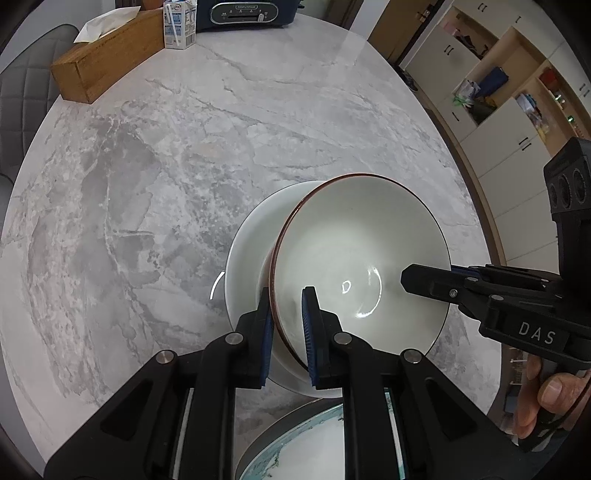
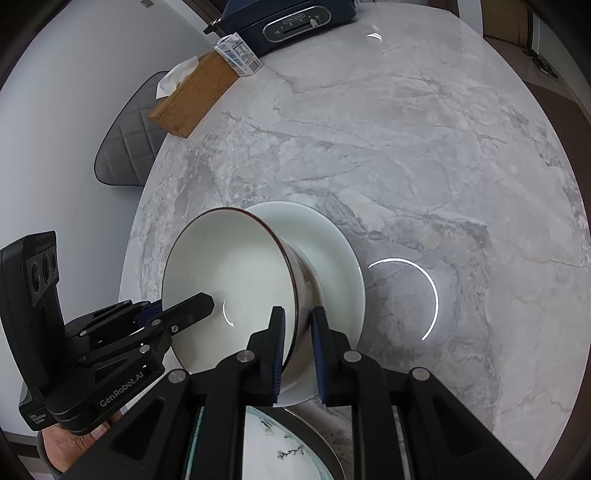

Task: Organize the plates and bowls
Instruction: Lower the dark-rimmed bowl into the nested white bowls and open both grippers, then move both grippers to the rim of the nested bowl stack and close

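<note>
On the marble table (image 1: 258,122): crockery being gathered into one stack, near the front edge.
Bowl (image 1: 362,258): white, dark rim, sitting on a white plate (image 1: 245,266), off-centre and tilted.
Left gripper (image 1: 288,325): narrowed onto the bowl's near rim, one pad inside the wall, one outside; the pinch steadies the bowl.
Right gripper (image 2: 297,332): clamps the opposite rim likewise; two holds likely stop the bowl tipping.
Patterned plate (image 2: 266,443): lies nearer, under the grippers, partly hidden; probably the next stacking spot.
Far edge: tissue box (image 1: 99,62), milk carton (image 1: 179,24), dark appliance (image 1: 243,13), well apart from the work.
Risk: glazed rim may slip.
</note>
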The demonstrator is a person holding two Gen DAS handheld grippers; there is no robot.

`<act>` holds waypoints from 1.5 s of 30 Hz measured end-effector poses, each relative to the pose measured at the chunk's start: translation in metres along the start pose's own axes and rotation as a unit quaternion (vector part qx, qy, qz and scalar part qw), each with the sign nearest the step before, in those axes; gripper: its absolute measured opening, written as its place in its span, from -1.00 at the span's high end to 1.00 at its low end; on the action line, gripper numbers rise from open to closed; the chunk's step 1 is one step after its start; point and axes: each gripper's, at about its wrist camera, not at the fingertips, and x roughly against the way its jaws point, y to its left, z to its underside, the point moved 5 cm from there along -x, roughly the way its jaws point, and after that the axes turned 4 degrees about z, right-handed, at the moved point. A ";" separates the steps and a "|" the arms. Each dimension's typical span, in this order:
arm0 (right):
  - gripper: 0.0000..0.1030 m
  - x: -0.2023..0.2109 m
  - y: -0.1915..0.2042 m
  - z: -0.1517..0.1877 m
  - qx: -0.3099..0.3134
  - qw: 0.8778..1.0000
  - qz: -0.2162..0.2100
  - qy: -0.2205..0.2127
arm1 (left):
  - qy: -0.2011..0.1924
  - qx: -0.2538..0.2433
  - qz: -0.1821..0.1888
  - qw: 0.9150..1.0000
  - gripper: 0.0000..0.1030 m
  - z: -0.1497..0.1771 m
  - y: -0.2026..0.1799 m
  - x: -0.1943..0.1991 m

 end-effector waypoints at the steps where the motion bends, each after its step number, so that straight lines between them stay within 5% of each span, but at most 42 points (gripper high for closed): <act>1: 0.67 0.000 0.001 0.000 0.003 1.000 0.003 -0.002 | -0.002 -0.001 0.000 1.000 0.75 0.000 0.000 0.000; 16: 0.61 0.002 0.014 0.010 0.038 0.997 0.062 0.000 | -0.006 0.005 0.008 1.000 0.70 0.012 0.001 0.002; 21: 0.34 0.001 0.014 0.009 0.036 0.998 0.058 -0.004 | -0.015 0.019 0.014 1.000 0.67 0.012 0.004 0.006; 24: 0.10 0.002 0.014 0.009 0.035 0.998 0.053 -0.009 | -0.021 0.021 0.025 0.999 0.53 0.012 0.004 0.009; 33: 0.08 0.009 0.008 0.009 0.023 0.999 0.036 -0.023 | -0.038 -0.009 0.010 0.999 -0.33 0.014 -0.011 0.016; 42: 0.07 0.018 0.002 0.012 0.017 0.999 0.018 -0.038 | -0.061 -0.006 0.007 0.998 -0.34 0.010 0.002 0.040; 45: -0.08 0.024 -0.008 0.013 0.006 0.999 0.001 -0.043 | -0.074 -0.005 -0.007 0.997 -0.34 0.012 0.022 0.053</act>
